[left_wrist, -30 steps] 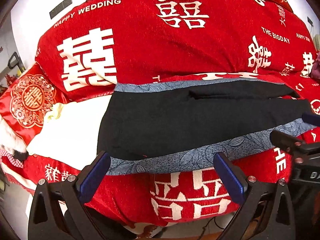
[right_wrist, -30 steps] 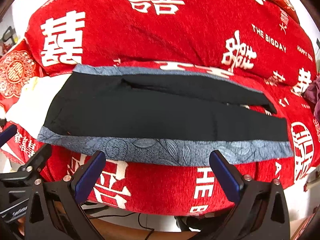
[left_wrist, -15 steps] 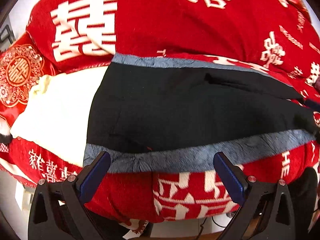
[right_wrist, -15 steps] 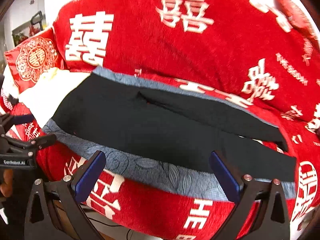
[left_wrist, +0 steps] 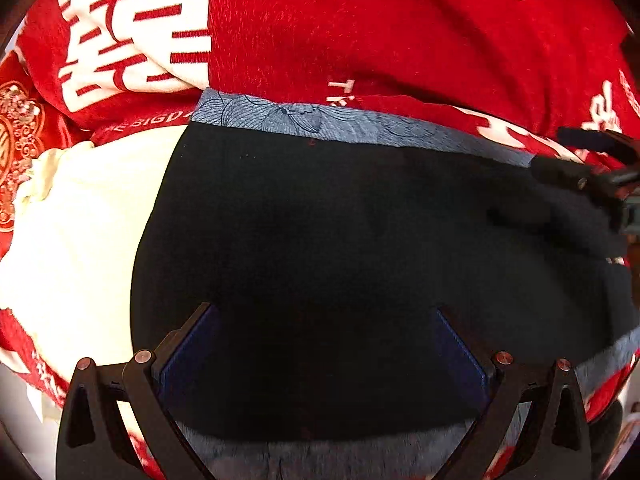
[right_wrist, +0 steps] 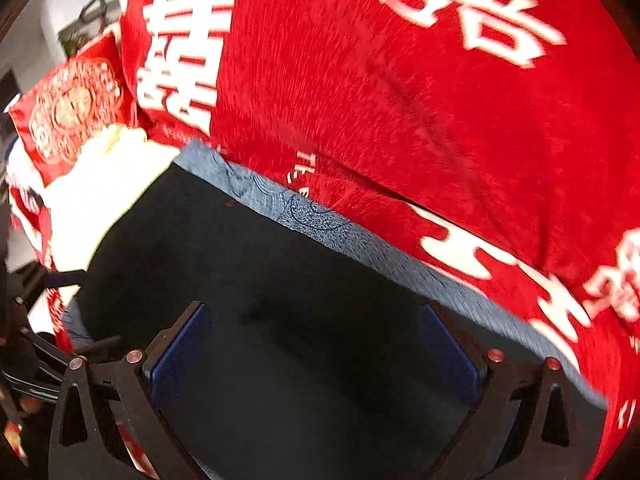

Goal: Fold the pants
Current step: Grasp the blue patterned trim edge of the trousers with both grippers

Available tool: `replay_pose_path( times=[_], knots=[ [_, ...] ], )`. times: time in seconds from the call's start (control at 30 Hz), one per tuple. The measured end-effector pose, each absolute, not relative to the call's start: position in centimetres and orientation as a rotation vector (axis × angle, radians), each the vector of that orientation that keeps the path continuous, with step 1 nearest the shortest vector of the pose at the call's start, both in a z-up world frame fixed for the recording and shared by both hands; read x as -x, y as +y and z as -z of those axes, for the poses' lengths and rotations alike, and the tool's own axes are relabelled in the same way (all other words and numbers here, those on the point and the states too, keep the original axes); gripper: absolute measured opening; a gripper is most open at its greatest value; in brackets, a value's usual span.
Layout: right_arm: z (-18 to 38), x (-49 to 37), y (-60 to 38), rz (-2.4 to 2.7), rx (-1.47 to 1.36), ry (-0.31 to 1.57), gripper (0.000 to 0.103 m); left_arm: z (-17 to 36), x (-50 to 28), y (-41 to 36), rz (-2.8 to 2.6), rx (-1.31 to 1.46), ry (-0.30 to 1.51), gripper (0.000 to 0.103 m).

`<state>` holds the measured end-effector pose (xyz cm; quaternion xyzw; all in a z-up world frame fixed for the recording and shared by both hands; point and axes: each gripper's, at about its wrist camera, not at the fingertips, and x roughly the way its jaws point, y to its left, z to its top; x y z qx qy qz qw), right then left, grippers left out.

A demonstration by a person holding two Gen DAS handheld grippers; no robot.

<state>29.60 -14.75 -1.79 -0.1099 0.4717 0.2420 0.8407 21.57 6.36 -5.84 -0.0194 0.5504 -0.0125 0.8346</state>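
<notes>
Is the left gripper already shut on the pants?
No: the left gripper is wide open, its blue pads far apart above the black pants.

Right gripper jaws spread wide over black pants, red blanket behind

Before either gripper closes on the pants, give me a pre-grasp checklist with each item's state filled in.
1. Left gripper open: ok, both fingers spread wide.
2. Right gripper open: ok, fingers equally wide apart.
3. Black pants lying flat on the blue-grey patterned cloth: ok in the left wrist view, no big bunching seen.
4. Fabric between each pair of fingers: ok, dark cloth fills both gaps.
5. Fingers touching the pants: cannot tell, depth is unclear in both views.
6. Grippers apart from each other: ok, the right one shows at the far right edge of the left wrist view, over the leg end.
</notes>
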Motion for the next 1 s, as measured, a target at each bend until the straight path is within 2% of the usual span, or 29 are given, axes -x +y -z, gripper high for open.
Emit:
replay_pose_path(
  times=[0.37,0.43,0.5,0.57,0.73,0.77,0.83,0.87,0.9,1.0],
  knots=[
    [9.4,-40.4,-11.0,-0.743,0.399,1.115,0.102,8.3,-25.5,9.7,-0.006,0.122,1.218,0.103],
    [10.0,-41.7,-10.2,-0.808,0.392,1.131,0.1,8.6,-25.7,9.7,-0.01,0.128,1.219,0.103],
    [10.5,-42.6,-8.7,-0.885,0.416,1.132,0.09,8.9,-26.0,9.6,-0.002,0.123,1.222,0.103],
    [11.0,-42.9,-6.8,-0.95,0.459,1.125,0.086,9.2,-26.4,9.2,0.008,0.105,1.225,0.103],
    [14.3,-43.8,-3.6,-1.004,0.582,1.178,0.084,9.3,-27.1,8.6,0.033,0.065,1.221,0.103],
    [14.7,-44.0,-3.4,-1.025,0.562,1.202,0.076,9.3,-27.2,8.7,0.038,0.066,1.221,0.103],
    [14.2,-44.0,-3.4,-1.072,0.515,1.213,0.032,9.0,-27.4,9.2,0.046,0.081,1.217,0.103],
    [13.7,-43.6,-3.3,-1.096,0.497,1.228,0.017,8.8,-27.7,9.6,0.051,0.096,1.215,0.103],
    [13.4,-43.2,-3.3,-1.081,0.521,1.203,0.011,8.5,-27.9,10.1,0.052,0.122,1.213,0.103],
    [11.7,-41.4,-3.5,-1.07,0.56,1.139,0.01,7.1,-28.7,11.7,0.062,0.224,1.192,0.103]
  ],
)
